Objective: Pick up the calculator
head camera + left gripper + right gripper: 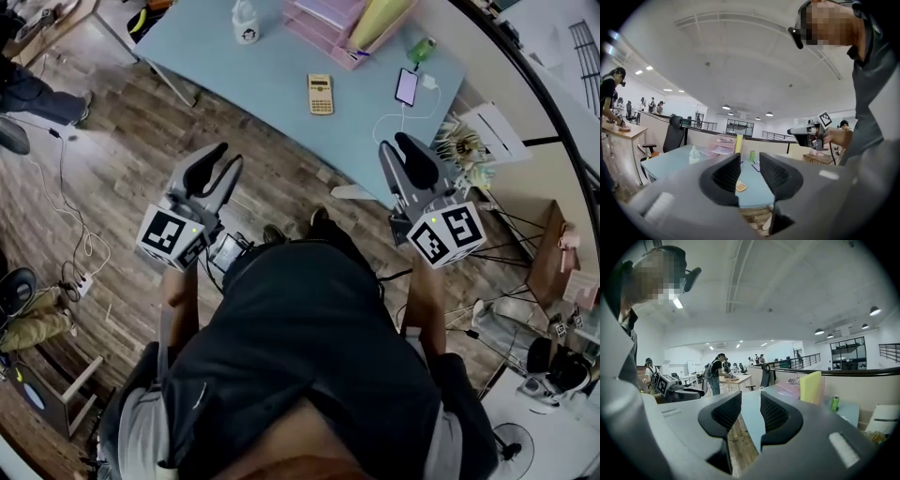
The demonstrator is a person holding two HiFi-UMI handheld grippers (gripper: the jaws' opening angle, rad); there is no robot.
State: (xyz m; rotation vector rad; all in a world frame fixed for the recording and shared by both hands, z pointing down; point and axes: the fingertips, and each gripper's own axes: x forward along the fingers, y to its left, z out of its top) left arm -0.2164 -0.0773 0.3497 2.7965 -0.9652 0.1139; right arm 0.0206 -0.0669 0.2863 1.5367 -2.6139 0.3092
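Yellow-beige, the calculator (321, 94) lies flat on the pale blue table (234, 75), well apart from both grippers. The left gripper (223, 159) and right gripper (398, 145) are held on the near side, mostly over wooden floor (141, 150). Each has its jaws slightly parted with nothing between, probably because no reach has begun. The calculator's keys are too small to read. The right gripper view misses it, perhaps behind a jaw.
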